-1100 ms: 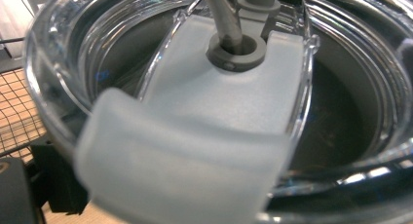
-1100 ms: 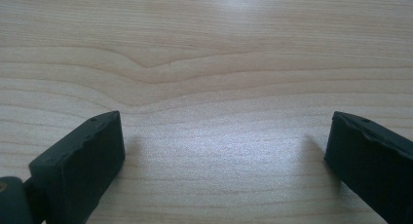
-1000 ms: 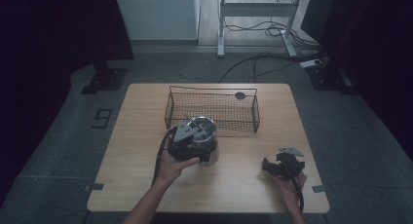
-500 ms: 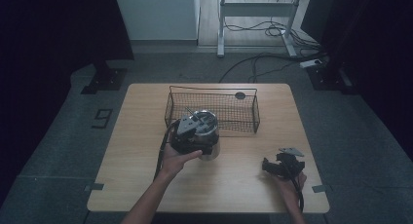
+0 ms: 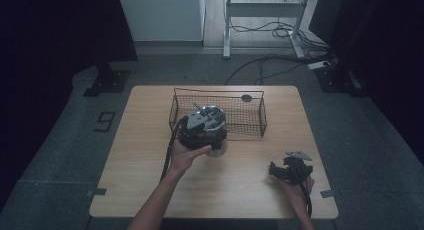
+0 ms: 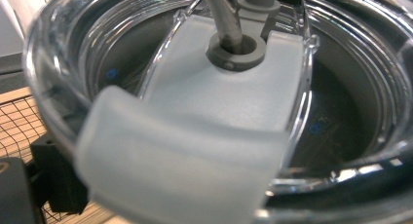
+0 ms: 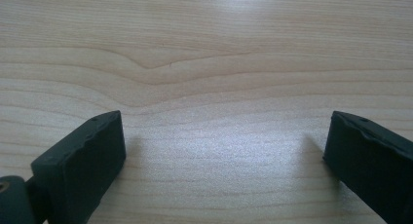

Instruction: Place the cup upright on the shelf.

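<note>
A clear lidded cup (image 5: 216,124) with a frosted flap on its lid (image 6: 219,102) and a grey stem (image 6: 225,19) hangs just above the table at the front left of a black wire basket (image 5: 252,126). My left gripper (image 5: 197,132) is shut on the cup's near side, and one of its black fingers (image 6: 51,177) shows at the lower left under the rim. My right gripper (image 5: 281,171) rests on the table at the front right. In the right gripper view it (image 7: 221,151) stands open over bare wood.
The wooden table (image 5: 145,160) has free room at the left and front. A small dark round thing (image 5: 246,98) lies at the basket's far rim. Beyond the table are a grey floor, cables and a metal stand (image 5: 260,10).
The left hand has carried the cup away from me, closer to the basket's front wall. The right gripper has stayed still.
</note>
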The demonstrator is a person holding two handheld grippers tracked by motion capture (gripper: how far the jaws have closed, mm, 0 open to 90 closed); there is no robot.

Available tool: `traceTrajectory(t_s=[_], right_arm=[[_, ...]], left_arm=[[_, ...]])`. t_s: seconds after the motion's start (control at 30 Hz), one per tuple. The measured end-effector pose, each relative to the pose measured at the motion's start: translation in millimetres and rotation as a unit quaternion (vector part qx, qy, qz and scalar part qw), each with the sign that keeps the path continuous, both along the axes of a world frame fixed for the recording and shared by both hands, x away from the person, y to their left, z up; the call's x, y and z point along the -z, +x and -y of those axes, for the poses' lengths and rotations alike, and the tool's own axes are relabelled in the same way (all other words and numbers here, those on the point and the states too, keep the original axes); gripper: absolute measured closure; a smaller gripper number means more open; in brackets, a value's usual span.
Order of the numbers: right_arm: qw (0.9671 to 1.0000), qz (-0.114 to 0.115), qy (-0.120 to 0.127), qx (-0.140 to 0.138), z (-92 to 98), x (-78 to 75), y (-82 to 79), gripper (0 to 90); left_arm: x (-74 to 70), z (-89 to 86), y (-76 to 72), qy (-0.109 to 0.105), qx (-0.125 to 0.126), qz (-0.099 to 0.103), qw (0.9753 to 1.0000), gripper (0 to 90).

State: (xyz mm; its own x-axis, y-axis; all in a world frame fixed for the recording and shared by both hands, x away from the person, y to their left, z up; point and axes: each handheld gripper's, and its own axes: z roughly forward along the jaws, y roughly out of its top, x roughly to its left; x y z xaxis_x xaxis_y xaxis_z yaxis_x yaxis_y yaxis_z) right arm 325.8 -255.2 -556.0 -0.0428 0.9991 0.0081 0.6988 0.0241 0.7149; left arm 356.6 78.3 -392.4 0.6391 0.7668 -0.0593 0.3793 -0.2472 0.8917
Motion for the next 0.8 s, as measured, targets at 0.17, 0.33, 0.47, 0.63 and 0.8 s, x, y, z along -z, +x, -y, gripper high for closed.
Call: traceTrajectory(t_s=[0.17, 0.33, 0.47, 0.63, 0.8], right_arm=[[1.0, 0.001, -0.001, -0.002, 0.2, 0.0, 0.1, 1.3], [1.0, 0.001, -0.001, -0.002, -0.2, 0.0, 1.0, 1.5], [1.0, 0.001, 0.001, -0.002, -0.6, -0.1, 1.2, 1.7], [1.0, 0.001, 0.0, -0.003, -0.6, -0.1, 1.7, 1.8], [1.0, 0.001, 0.0, -0.003, -0.7, -0.1, 1.7, 1.9]], left_arm=[[0.1, -0.1, 5.1, -0.011, -0.01, -0.005, 0.9999, 4.0], [-2.3, 0.0, 9.5, -0.009, -0.018, -0.002, 0.9998, 4.0], [-5.1, 0.3, 15.8, -0.017, -0.02, -0.002, 0.9996, 4.0], [-6.4, 1.2, 25.8, -0.026, -0.024, -0.001, 0.9994, 4.0], [-7.5, 4.0, 35.2, -0.03, -0.025, -0.002, 0.9992, 4.0]])
